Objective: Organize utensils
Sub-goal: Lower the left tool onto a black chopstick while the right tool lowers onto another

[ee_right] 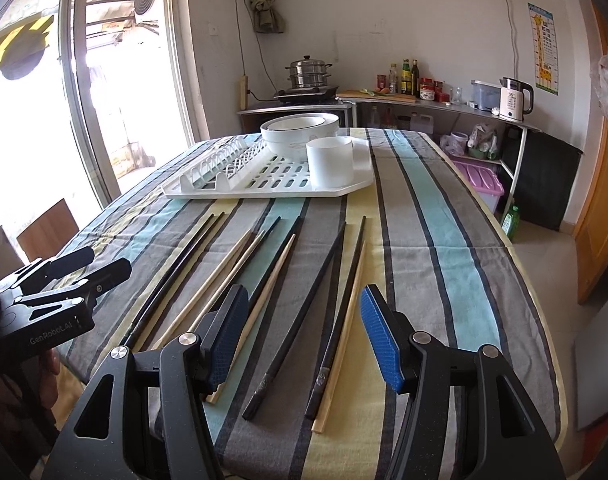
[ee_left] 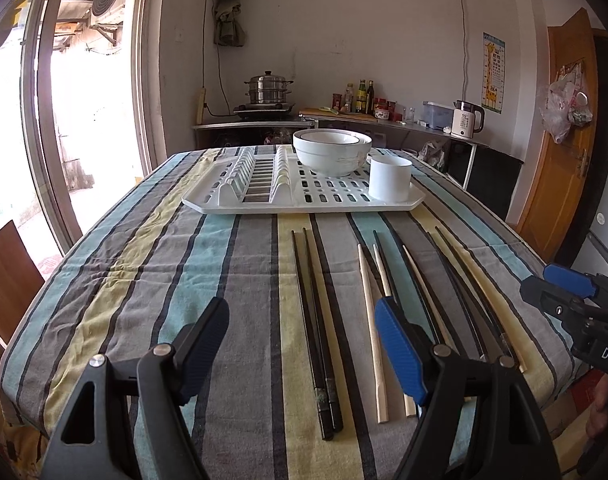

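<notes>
Nothing picked yet: both my tongs hang released over the chopsticks (ee_right: pixel 264 280).

Next I pinch 1 pair and carry it toward 12 o'clock, to the white cup (ee_left: pixel 390 178) on the rack (ee_left: pixel 240 208); left tongs (ee_left: pixel 300 344), right tongs (ee_right: pixel 304 332).

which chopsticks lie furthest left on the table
The black pair, side by side and apart from the rest; every other chopstick, wooden or black, lies to its right.

Far beyond my table, a steel steamer pot (ee_left: pixel 269 88) sits on a stove (ee_left: pixel 264 109) at the left end of the counter. To its right I see a cluster of sauce bottles (ee_left: pixel 362 97), then a white electric kettle (ee_left: pixel 467 118) further right. A giraffe poster (ee_left: pixel 493 73) hangs on the wall above it. On my right is a wooden door (ee_left: pixel 560 136), on my left a bright glass door (ee_left: pixel 64 100). A purple storage box (ee_right: pixel 480 179) sits under the counter.
</notes>
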Tool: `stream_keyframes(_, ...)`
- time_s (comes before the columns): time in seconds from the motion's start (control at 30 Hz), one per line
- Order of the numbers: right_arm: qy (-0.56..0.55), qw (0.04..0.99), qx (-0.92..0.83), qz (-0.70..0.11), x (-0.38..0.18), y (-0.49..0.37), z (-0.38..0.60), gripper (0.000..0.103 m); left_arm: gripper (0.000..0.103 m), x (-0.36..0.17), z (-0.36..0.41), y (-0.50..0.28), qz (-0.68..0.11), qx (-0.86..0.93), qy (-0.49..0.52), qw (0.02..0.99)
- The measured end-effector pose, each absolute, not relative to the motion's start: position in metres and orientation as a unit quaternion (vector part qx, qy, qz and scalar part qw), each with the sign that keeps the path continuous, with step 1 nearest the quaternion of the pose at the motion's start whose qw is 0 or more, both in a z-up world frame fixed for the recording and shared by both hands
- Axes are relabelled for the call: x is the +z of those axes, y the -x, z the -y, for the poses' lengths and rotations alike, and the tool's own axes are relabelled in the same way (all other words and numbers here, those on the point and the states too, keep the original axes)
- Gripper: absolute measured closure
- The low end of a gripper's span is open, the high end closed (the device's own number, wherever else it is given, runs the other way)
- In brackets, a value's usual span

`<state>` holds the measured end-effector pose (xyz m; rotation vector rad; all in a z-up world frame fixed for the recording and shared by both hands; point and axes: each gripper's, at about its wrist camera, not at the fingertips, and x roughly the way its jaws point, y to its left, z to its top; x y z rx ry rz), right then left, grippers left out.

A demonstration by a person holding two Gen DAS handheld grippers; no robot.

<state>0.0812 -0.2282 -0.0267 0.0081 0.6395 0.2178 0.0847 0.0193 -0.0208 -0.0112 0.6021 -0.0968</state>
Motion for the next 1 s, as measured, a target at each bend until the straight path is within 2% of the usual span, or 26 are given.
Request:
stream_keyframes(0.1,0.002,0.939,0.107,-0.327,-0.032,-0.104,0.226,0.044,0.026,-0.025,-0.024,-0.111,-0.317,-0.045,0.003,0.947)
stream_keyframes(0.17,-0.001,0.933,0.110,-0.341,-0.036,-0.119,0.224,0.045,0.033,-0.028,-0.026,-0.126,-0.332,-0.051,0.003,0.942)
stream_keyframes(0.27,-0.007,0.926,0.113,-0.361,-0.042,-0.140,0.223,0.053,0.040,-0.033,-0.029,-0.148,-0.350,-0.048,-0.004,0.935)
stream_keyframes(0.33,-0.012,0.920,0.113,-0.375,-0.046,-0.154,0.223,0.063,0.046,-0.037,-0.033,-0.164,-0.368,-0.054,0.000,0.928)
stream_keyframes(0.5,-0.022,0.910,0.113,-0.398,-0.052,-0.181,0.223,0.078,0.052,-0.047,-0.037,-0.189,-0.398,-0.063,0.012,0.915)
stream_keyframes(0.7,-0.023,0.901,0.129,-0.414,-0.054,-0.206,0.212,0.082,0.053,-0.057,-0.038,-0.204,-0.421,-0.071,0.016,0.904)
stream_keyframes(1.0,-0.006,0.882,0.145,-0.449,-0.064,-0.240,0.183,0.088,0.061,-0.059,-0.031,-0.219,-0.431,-0.070,-0.001,0.899)
